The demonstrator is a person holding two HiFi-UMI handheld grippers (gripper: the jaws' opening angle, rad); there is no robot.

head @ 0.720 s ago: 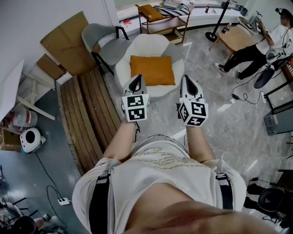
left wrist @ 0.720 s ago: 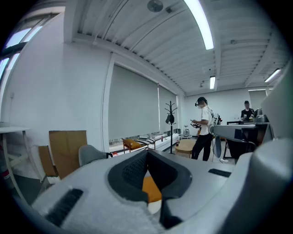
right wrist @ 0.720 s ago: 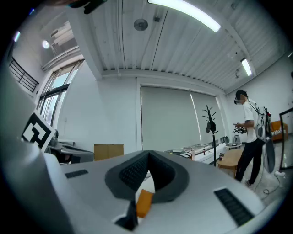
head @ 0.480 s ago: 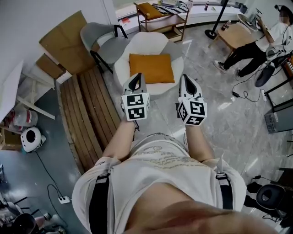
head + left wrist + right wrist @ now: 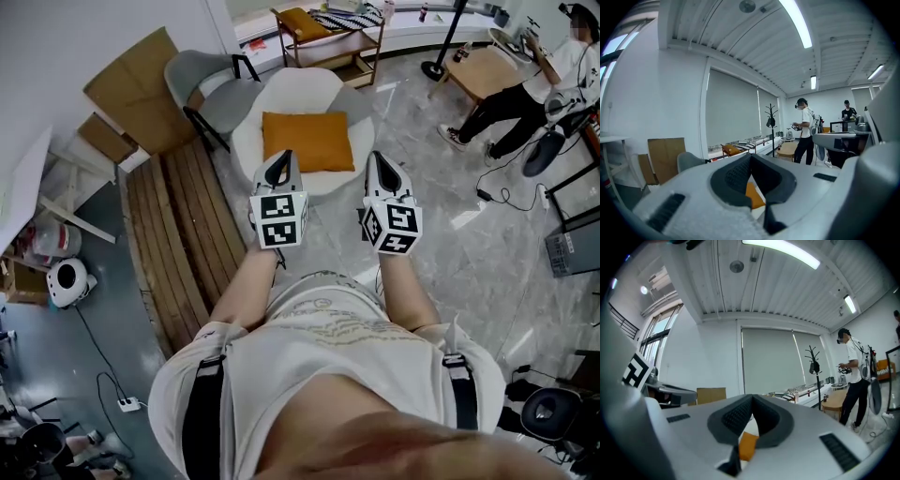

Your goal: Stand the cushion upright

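Fingers [image 5: 278, 171] closed, empty, short of the cushion's [image 5: 307, 141] near edge.

Bright, even light falls from ceiling strips [image 5: 794, 23], the glossy floor [image 5: 450, 244] at right carries pale glare, and both gripper views bulge, fading into dark corners.

The cushion [image 5: 307, 141] is orange, the chair [image 5: 292, 94] white, the planks [image 5: 178, 234] brown.

gripper views: cushion [image 5: 753, 195] showed only as an orange sliver behind the jaws | head view: seated person [image 5: 558, 70] was cut off at right edge
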